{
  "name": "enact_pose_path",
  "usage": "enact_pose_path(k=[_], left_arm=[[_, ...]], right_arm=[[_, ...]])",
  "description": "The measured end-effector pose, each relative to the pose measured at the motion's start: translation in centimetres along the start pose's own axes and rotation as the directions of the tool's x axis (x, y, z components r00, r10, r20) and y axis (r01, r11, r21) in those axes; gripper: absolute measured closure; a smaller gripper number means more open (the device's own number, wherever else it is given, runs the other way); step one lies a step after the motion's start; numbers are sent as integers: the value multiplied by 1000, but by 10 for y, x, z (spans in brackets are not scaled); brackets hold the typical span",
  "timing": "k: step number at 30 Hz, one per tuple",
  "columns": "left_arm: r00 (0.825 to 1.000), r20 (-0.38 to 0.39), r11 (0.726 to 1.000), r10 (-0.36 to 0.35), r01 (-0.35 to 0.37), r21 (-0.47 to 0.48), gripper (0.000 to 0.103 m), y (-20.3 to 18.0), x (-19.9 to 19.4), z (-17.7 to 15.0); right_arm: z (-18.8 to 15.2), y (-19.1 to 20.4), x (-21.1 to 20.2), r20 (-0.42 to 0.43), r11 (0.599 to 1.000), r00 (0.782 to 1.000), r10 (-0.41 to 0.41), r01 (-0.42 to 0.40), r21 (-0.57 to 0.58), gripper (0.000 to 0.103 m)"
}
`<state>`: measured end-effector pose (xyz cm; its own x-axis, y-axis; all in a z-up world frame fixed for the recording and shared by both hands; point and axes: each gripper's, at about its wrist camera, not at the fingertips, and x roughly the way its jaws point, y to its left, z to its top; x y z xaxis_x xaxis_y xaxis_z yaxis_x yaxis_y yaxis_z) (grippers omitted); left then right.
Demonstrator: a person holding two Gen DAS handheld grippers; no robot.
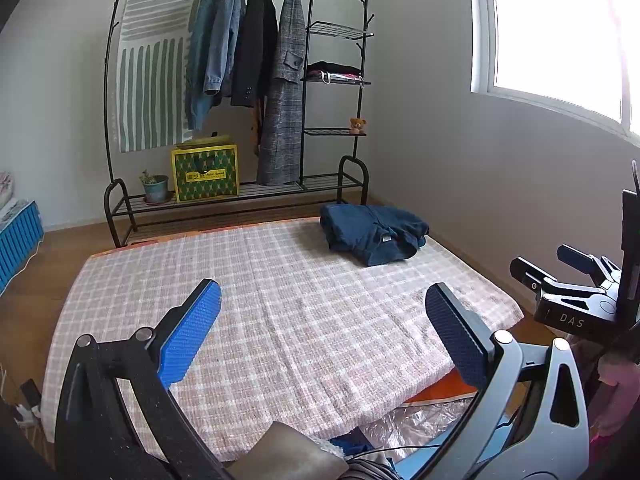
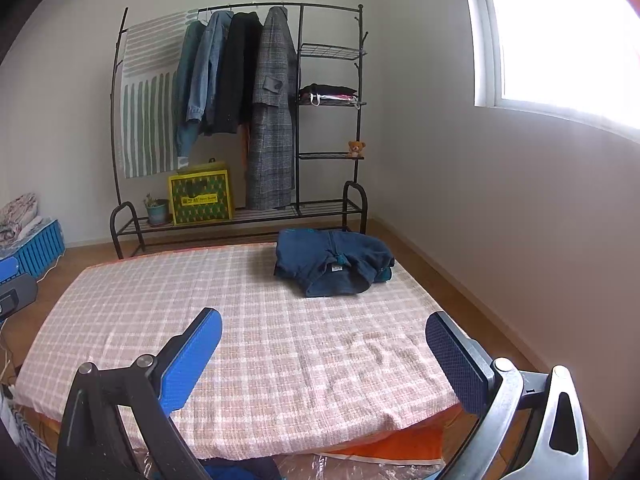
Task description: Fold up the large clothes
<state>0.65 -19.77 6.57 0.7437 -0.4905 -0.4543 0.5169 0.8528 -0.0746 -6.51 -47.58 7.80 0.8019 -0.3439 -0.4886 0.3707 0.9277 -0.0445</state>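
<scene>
One blue garment lies folded at the checked mat's far corner; both the left gripper and right gripper hover with jaws spread, empty, so little seems left.

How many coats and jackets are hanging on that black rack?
4, in a row on the rail: teal jacket leftmost, denim jacket, black coat, grey plaid coat rightmost. Something orange behind them is mostly hidden.

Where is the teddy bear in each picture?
Left wrist view: the teddy bear sits on the rack's lower right shelf, above centre.
Right wrist view: the teddy bear sits on that same shelf, above centre.
Shared landmark: the yellow box at the rack's bottom left.
</scene>
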Motion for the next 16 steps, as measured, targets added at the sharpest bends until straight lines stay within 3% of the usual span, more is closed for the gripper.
enact_pose_path(k=[16], left_arm=[[999,29,1000,26,-26,7,0,1,-2,-1]], right_arm=[[0,6,8,-9,1000,1000,7,-7,-22,0]])
